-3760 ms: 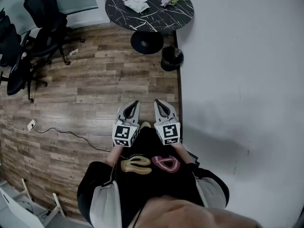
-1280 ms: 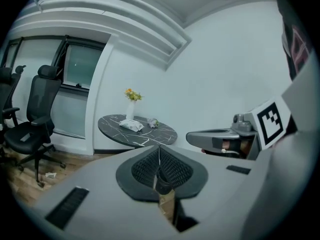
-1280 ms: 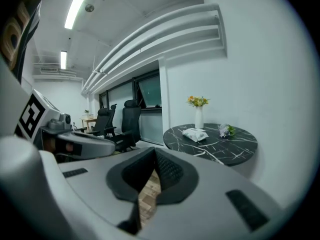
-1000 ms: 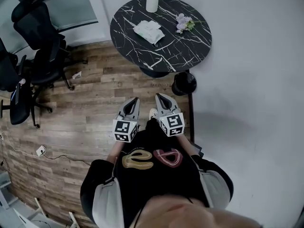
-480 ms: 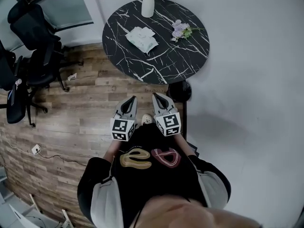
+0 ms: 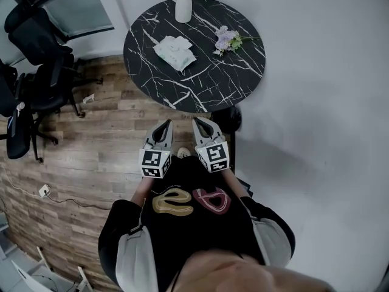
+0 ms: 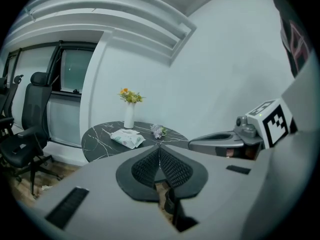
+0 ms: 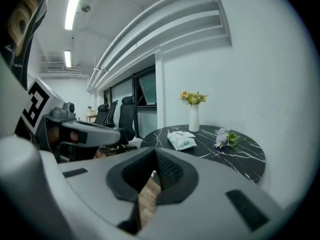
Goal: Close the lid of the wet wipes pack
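Observation:
A pale wet wipes pack (image 6: 175, 52) lies on the round black marble table (image 6: 200, 81), toward its far left; it also shows small as the pack (image 7: 127, 138) in the left gripper view and as the pack (image 8: 181, 140) in the right gripper view. Whether its lid stands up I cannot tell at this distance. My left gripper (image 6: 161, 128) and right gripper (image 6: 202, 126) hover side by side over the wood floor, just short of the table's near edge, well apart from the pack. Both are shut with nothing between the jaws, as the left gripper (image 7: 159, 156) and right gripper (image 8: 154, 160) show close up.
A white vase with yellow flowers (image 6: 183, 5) stands at the table's far edge and a small purple flower sprig (image 6: 225, 40) lies to the right. Black office chairs (image 6: 30, 59) crowd the left. A white wall (image 6: 328, 102) runs along the right; a dark bin (image 6: 228, 119) sits under the table.
The table has drawn nearer in the head view and lies closer to both grippers, as the person walks toward it. Both grippers stay shut and side by side.

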Demonstrator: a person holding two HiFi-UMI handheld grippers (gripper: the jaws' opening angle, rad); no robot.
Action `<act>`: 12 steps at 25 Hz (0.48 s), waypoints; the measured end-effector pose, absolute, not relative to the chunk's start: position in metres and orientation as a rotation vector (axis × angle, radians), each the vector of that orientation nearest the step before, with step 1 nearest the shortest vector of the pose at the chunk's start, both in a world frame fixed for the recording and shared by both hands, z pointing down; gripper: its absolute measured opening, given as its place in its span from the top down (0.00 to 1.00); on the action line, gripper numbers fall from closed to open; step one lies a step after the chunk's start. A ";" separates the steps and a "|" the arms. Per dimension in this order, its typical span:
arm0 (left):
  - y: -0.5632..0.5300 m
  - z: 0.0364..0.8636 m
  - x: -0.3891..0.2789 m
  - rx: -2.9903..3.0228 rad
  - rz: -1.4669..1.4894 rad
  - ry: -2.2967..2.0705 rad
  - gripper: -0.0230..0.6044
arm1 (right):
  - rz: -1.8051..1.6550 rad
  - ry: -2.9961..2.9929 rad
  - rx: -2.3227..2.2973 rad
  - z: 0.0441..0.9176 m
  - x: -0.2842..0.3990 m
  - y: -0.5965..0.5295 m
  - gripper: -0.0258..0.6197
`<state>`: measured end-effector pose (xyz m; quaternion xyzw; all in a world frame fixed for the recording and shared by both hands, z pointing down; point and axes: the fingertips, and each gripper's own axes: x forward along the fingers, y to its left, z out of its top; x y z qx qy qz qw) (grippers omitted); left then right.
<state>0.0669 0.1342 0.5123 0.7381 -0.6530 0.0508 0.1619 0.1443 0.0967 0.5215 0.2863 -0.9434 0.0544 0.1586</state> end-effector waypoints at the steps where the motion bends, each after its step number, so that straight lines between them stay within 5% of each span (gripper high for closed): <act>1: 0.132 0.513 0.067 2.105 0.147 -1.864 0.93 | 0.166 -2.696 0.818 0.522 0.145 0.095 0.94; 12: 0.107 0.519 0.046 2.102 0.151 -1.847 0.93 | 0.207 -2.676 0.842 0.528 0.131 0.072 0.94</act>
